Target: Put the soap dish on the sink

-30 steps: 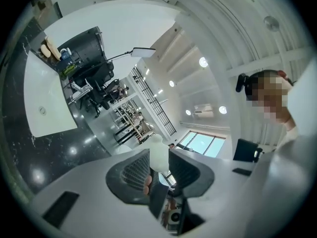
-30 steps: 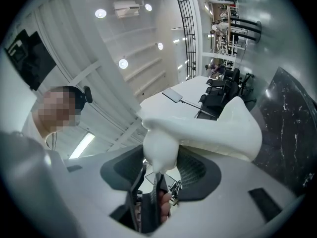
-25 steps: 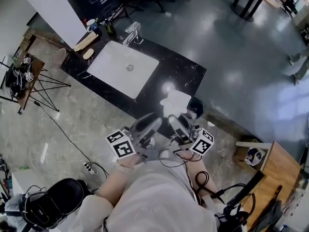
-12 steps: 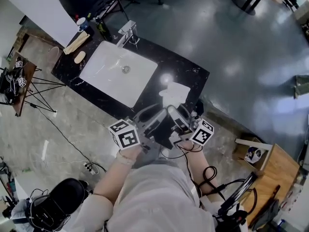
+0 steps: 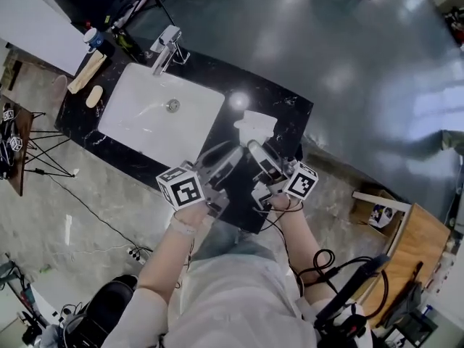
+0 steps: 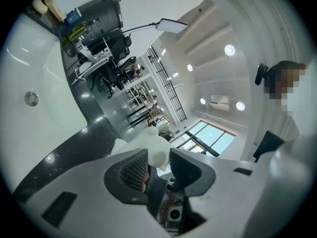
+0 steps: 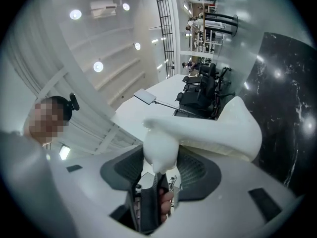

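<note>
Here we are over the black counter (image 5: 286, 107), and the white soap dish (image 5: 255, 124) is right there between the two tools, just to the right of the white sink (image 5: 161, 114) and well short of the faucet (image 5: 167, 46) at the basin's far rim. The left gripper (image 5: 230, 156) comes in from the near side. In its own view, the left gripper (image 6: 159, 157) has a rounded white lobe of the soap dish (image 6: 157, 150) filling the gap, with both pads against it. Those jaws have just been easing a touch wider, yet the lobe sits snug between them. The right gripper (image 5: 255, 151) lies close alongside, and in its own view the right gripper (image 7: 161, 157) pinches another white lobe, with the soap dish (image 7: 218, 130) sweeping out beyond it. Whether the dish touches the counter, I can't tell.
</note>
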A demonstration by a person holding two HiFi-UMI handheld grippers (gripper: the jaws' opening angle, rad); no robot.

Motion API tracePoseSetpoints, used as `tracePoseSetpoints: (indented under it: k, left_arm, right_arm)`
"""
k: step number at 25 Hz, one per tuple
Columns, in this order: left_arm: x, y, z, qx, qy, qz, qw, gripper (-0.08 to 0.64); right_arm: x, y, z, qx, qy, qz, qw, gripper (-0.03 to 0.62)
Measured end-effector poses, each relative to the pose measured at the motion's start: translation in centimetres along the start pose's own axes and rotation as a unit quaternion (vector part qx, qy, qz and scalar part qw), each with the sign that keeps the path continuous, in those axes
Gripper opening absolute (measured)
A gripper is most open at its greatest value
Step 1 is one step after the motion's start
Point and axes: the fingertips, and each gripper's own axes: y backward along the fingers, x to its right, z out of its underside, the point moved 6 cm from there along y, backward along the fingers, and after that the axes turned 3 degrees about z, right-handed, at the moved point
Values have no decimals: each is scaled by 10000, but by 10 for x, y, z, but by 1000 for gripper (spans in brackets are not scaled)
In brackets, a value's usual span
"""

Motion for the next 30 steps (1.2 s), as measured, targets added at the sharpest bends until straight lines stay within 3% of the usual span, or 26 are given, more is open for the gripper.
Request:
tracePoseSetpoints:
  k: [9, 30]
  left_arm:
    - [-25, -23, -9, -224, 64, 17, 9997, 124]
    - [-26, 8, 31, -243, 407, 27, 9989, 125]
  right_arm:
    - [41, -6, 3, 103, -208, 175, 9996, 222]
    - [22, 30, 43, 246, -637, 378, 9969, 222]
